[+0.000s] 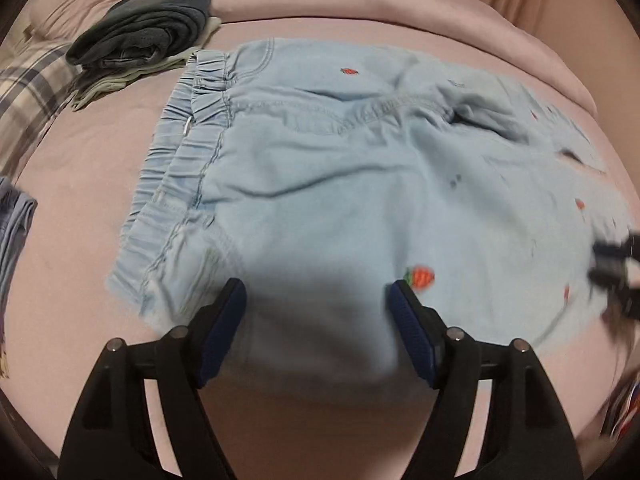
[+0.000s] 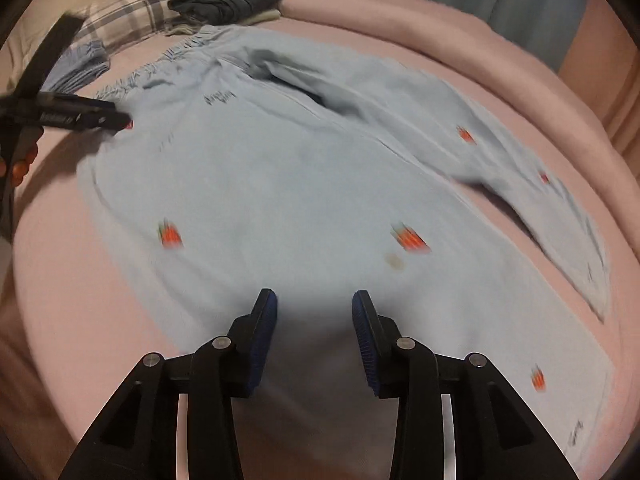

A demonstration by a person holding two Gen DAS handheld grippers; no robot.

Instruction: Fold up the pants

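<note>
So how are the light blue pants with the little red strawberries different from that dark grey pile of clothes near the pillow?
The light blue denim pants with red strawberries lie spread out flat on the pink bed cover; the dark grey folded clothes sit bunched in a stack. The pants are pale and patterned; the stack is dark and plain. The pants lie right in front of both grippers; the stack sits far back by the plaid pillow. Both rest on the bed.

Pants [image 1: 320, 168] flat on bed [image 1: 80, 208]; folded clothes stack [image 1: 140, 36] beyond waistband, beside pillow [image 2: 128, 12].
</note>
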